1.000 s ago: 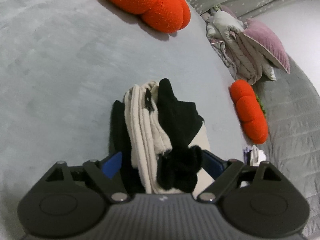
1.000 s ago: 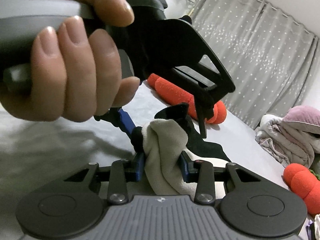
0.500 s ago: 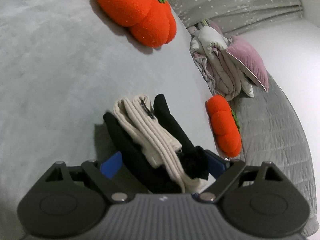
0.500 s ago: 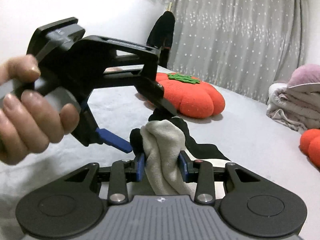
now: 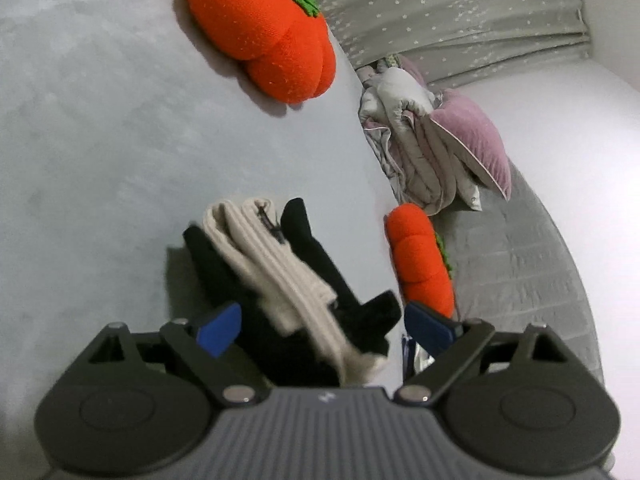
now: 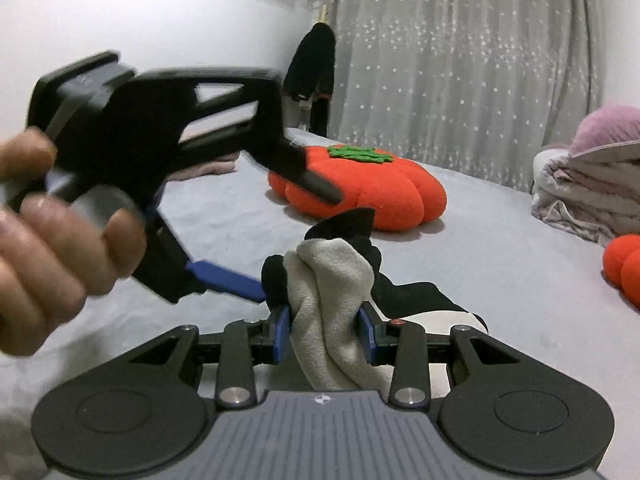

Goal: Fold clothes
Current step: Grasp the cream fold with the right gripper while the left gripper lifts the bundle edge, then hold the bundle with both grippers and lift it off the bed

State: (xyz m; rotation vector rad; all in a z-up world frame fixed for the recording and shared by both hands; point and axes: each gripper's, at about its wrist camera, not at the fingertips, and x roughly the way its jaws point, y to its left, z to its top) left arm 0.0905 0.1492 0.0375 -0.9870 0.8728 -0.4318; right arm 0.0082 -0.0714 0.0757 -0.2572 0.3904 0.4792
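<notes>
A folded black and cream garment (image 5: 276,264) lies bunched on the grey bed (image 5: 100,140). In the left wrist view my left gripper (image 5: 324,328) is open, its blue pads (image 5: 220,326) spread wide to either side of the bundle's near end. My right gripper (image 6: 324,332) is shut on the garment (image 6: 332,280), with cream fleece squeezed between its blue pads and hanging below them. The right wrist view also shows the left gripper (image 6: 298,246), held by a hand (image 6: 52,264), with one finger above the bundle and one beside it.
A large orange pumpkin cushion (image 5: 264,28) sits further back on the bed. A smaller orange cushion (image 5: 420,264) lies at the right edge. Behind it is a pile of bedding with a lilac pillow (image 5: 432,152). A dark garment (image 6: 312,68) hangs by the curtain.
The hand with the left gripper has drawn back to the left and lower, away from the right wrist camera. The bundle now leans left in the left wrist view. The right gripper stays clamped.
</notes>
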